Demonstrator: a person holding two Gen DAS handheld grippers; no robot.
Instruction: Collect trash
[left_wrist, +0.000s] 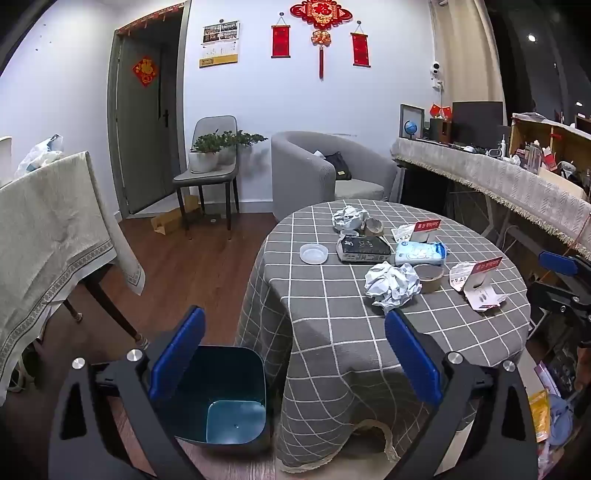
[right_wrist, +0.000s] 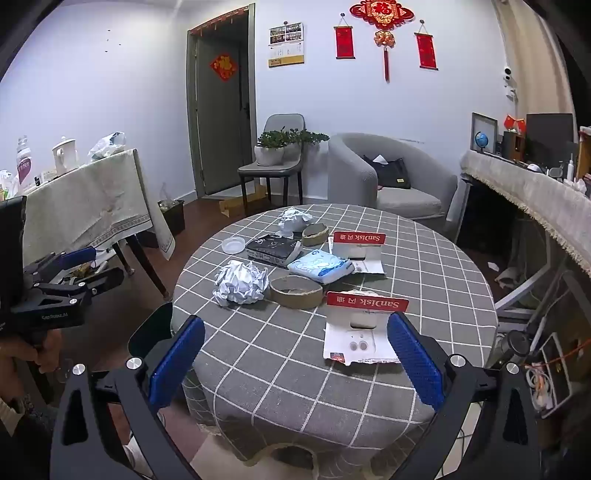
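Looks like nothing's been picked up yet: both the left gripper (left_wrist: 295, 362) and right gripper (right_wrist: 295, 362) are spread wide, empty. Trash is scattered ahead; the torn card package (right_wrist: 364, 328) sits just before the right gripper, the bin (left_wrist: 221, 398) below the left. A reach-and-close is probably needed next.

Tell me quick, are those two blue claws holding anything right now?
Left gripper: jaws wide open, holding nothing, above the bin.
Right gripper: jaws wide open, holding nothing, facing the table.
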